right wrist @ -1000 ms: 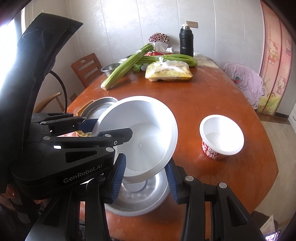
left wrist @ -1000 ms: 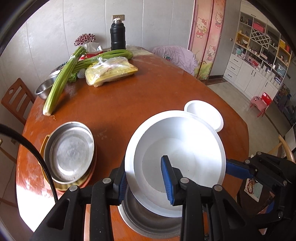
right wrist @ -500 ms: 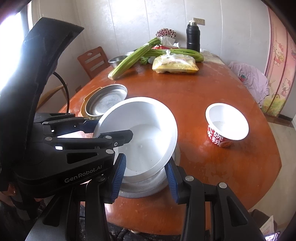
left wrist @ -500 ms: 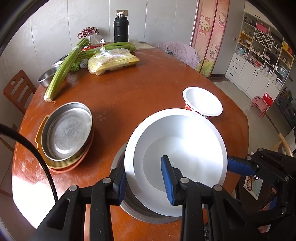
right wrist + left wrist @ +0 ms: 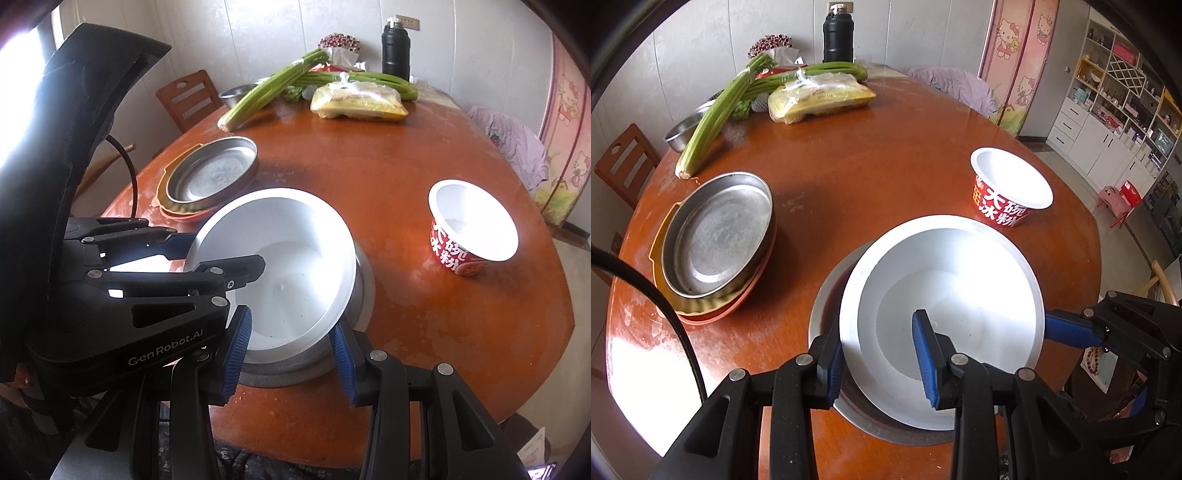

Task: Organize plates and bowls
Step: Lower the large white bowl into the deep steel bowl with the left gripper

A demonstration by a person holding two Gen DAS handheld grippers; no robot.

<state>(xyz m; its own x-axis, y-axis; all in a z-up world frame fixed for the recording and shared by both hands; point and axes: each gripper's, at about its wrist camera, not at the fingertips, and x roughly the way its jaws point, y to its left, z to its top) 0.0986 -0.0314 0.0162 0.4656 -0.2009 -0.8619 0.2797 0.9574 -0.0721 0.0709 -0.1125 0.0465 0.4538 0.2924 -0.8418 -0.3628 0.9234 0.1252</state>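
Here, your round wooden worktop (image 5: pixel 886 155) carries everything. Largest on it is the white bowl (image 5: pixel 960 295), sitting tilted inside a metal basin (image 5: pixel 827 295) near your edge. Your left gripper (image 5: pixel 877 354) grasps the bowl's near rim, one finger outside and one inside. Your right gripper (image 5: pixel 291 350) has its fingers parted either side of the bowl's near edge; whether they touch it, you cannot tell. To the left lies the plate stack (image 5: pixel 713 243): a steel pan over yellow and orange dishes. Right of the bowl, well apart, stands a red-and-white paper cup bowl (image 5: pixel 1010 188). Celery (image 5: pixel 716 110), a yellow bag (image 5: pixel 820 98) and a black flask (image 5: pixel 837 37) sit along the far side.
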